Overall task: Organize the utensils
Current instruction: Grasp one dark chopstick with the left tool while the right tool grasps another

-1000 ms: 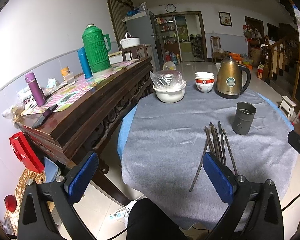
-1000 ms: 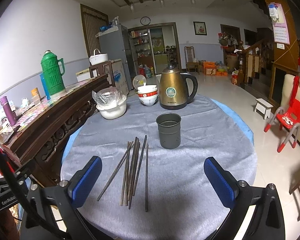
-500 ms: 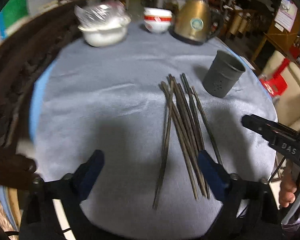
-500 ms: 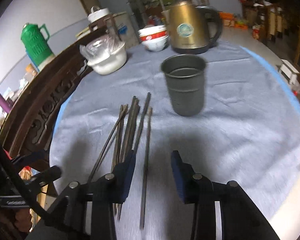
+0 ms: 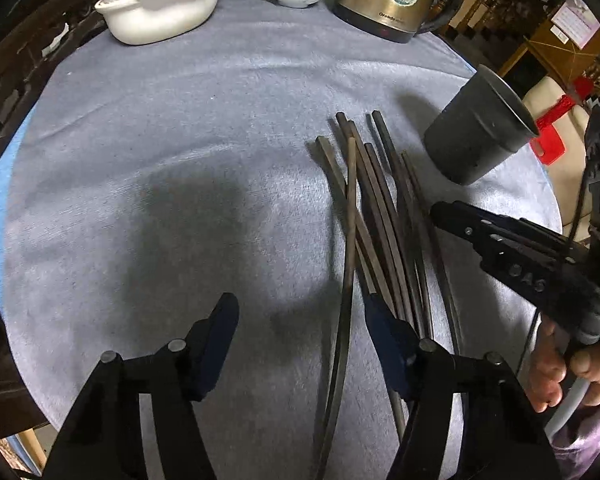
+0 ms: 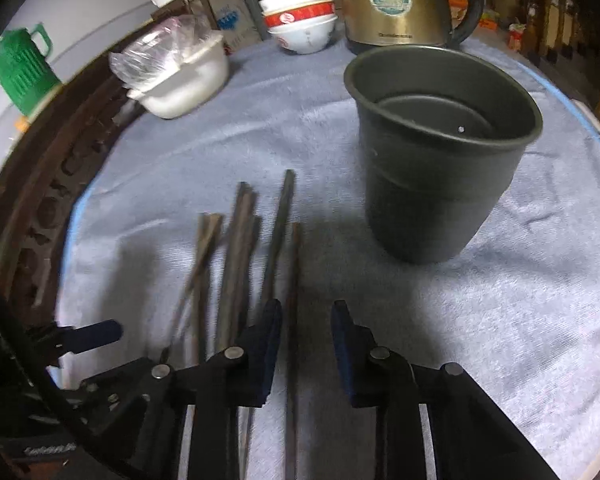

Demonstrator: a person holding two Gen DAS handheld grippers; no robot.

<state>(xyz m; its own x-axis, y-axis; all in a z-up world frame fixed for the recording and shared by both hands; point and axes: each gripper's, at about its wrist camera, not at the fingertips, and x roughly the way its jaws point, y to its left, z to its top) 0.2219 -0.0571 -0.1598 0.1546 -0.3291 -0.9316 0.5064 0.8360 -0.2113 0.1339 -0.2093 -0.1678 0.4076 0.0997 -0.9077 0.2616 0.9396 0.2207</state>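
My left gripper [image 5: 298, 322] hangs low over the grey cloth [image 5: 180, 160] with its jaws set fairly wide, one dark chopstick running between them and the rest of the chopsticks [image 5: 374, 208] fanned just past its right pad. My right gripper [image 6: 305, 330] is narrowed but not closed, straddling the rightmost chopstick [image 6: 293, 280] without pinching it. The dark metal cup [image 6: 440, 152] stands upright just beyond and to the right of the bundle, near but apart from it. Behind it sit the brass kettle [image 6: 400, 0], the stacked bowls [image 6: 300, 24] and a white pot under plastic wrap [image 6: 180, 76], all well clear of my grippers.
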